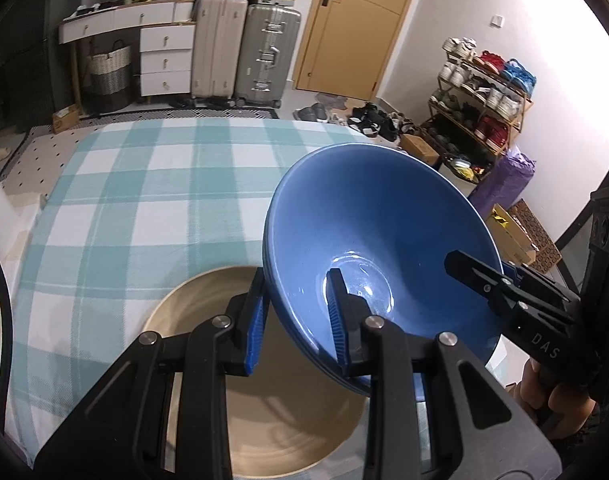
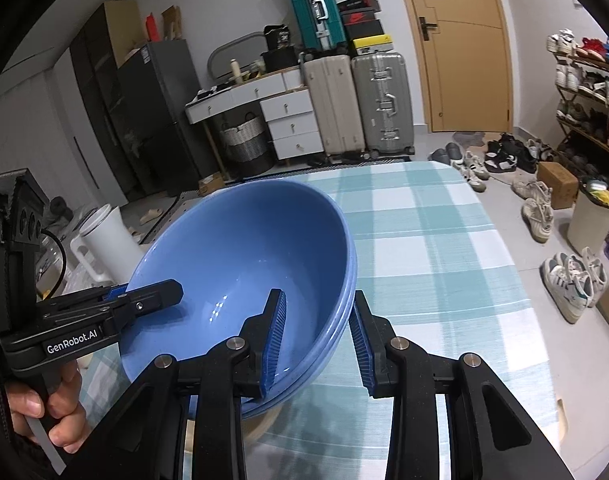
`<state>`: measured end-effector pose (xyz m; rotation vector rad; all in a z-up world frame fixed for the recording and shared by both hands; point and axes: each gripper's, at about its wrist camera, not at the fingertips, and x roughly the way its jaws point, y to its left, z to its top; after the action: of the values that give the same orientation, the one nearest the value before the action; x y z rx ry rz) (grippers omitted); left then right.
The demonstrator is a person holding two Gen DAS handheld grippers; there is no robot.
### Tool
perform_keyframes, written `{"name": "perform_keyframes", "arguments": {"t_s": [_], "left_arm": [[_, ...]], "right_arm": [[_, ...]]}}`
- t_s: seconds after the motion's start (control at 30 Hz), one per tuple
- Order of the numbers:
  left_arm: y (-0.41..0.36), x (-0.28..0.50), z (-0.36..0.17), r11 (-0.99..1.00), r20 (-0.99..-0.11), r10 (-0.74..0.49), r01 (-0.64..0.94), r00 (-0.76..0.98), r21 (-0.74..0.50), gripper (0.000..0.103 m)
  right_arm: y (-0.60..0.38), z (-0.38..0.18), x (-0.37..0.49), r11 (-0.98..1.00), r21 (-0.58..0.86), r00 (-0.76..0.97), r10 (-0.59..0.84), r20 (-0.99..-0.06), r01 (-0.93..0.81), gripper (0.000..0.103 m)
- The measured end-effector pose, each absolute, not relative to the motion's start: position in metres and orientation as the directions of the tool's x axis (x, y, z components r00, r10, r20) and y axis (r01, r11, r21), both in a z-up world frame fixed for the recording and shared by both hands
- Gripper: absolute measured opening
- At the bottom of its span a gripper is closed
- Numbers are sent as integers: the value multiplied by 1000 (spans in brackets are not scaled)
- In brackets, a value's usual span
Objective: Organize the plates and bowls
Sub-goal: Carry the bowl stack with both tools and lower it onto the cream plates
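Left wrist view: you look down along your left gripper (image 1: 298,318), close over the stacked glossy blue ceramic bowls (image 1: 378,232)
Right wrist view: same bowls (image 2: 240,264) from their opposite side
Shared: bowls, teal-and-white checked tablecloth (image 1: 144,184), wooden door (image 2: 460,40)

Beige plate (image 1: 208,304) partly hidden (bottom cropped).

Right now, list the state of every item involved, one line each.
Blue bowls: nested stack, tilted, lifted above the plate, gripped at opposite rims.
Beige plate: flat on the checked tablecloth, beneath the bowls.
Left gripper: shut on the bowls' rim, one finger inside, one outside.
Right gripper: straddles the opposite rim; outer finger shows a gap, so closure is unclear.
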<state>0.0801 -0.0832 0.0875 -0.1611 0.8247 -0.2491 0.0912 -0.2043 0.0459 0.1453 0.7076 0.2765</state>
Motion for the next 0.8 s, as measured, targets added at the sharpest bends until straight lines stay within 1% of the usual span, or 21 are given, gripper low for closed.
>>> {"name": "perform_keyframes", "arguments": {"t_s": [0.5, 0.8], "left_arm": [[-20, 56, 71, 968, -730, -214, 43, 649, -246, 25], [-2, 58, 57, 971, -748, -191, 9, 635, -241, 25]], "right_arm": [[-142, 28, 102, 933, 215, 661, 355, -661, -287, 33], [-123, 13, 110, 926, 224, 626, 372, -686, -304, 33]]}}
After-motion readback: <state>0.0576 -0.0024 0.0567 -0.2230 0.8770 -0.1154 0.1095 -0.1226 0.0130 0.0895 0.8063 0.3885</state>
